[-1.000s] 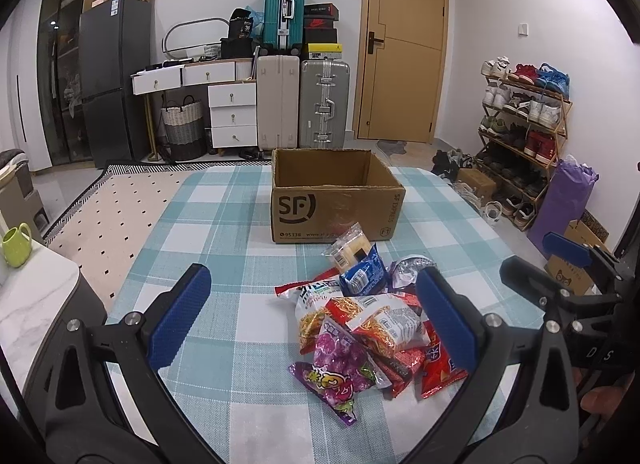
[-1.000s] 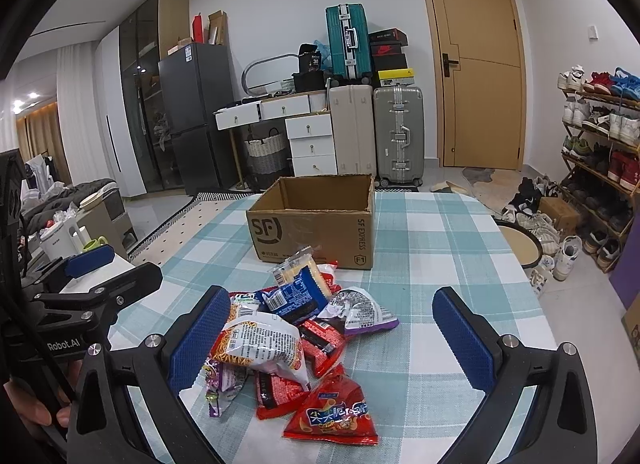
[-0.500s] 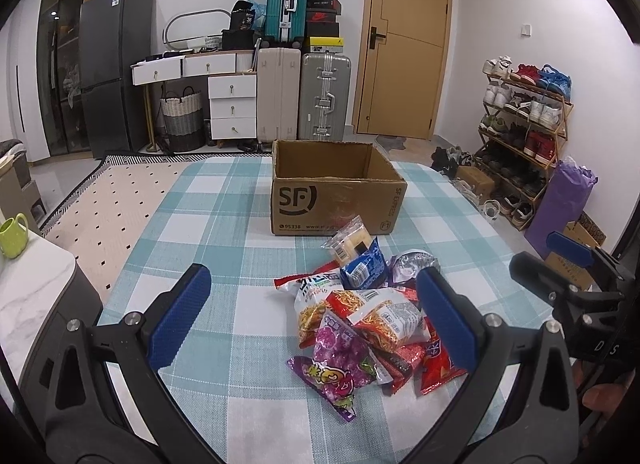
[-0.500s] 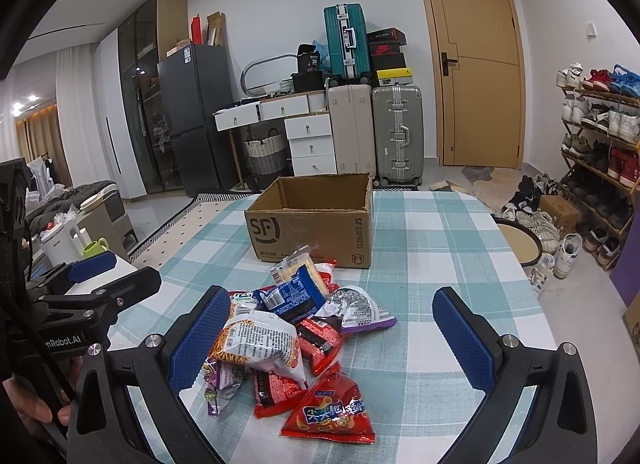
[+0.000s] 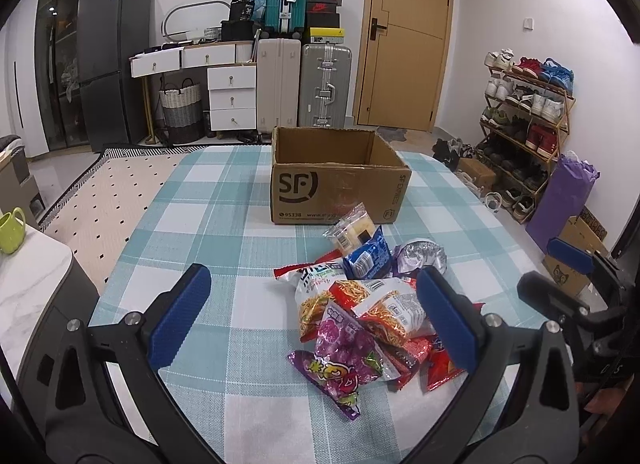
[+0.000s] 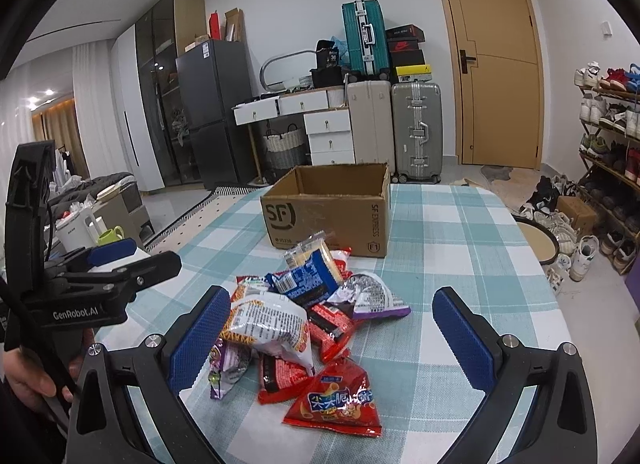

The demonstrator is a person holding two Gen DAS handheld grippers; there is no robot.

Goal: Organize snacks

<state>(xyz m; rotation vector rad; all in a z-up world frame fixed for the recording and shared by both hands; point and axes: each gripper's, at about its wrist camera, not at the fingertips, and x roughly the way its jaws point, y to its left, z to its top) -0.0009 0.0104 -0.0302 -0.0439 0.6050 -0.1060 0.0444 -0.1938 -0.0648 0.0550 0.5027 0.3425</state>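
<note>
Since the earlier frame both cameras have eased slightly closer to the snacks, and the cardboard box (image 5: 336, 179) sits a little lower in the left view; nothing on the counter (image 5: 208, 232) has shifted.

On the left, the left gripper (image 5: 312, 324) hovers over the checked cloth with its blue fingers (image 5: 180, 320) spread wide and nothing between them. Its right finger overlaps the near edge of the snack pile in that view. In the right view the same tool shows at the left edge, gripped by a hand (image 6: 28, 376).

In the middle lies the heap of snack bags: a purple candy bag (image 5: 344, 360) nearest the left camera, a noodle-snack bag (image 5: 376, 308) above it, a blue packet (image 5: 366, 258) and a clear cracker pack (image 5: 352, 225) toward the box, and a red chip bag (image 6: 340, 400) at the near side in the right view. All rest on the counter, just in front of the open box, which stands upright with its logo facing the cameras.

On the right, the right gripper (image 6: 332, 336) also hangs wide open and empty, its left finger just beside the pile.
</note>
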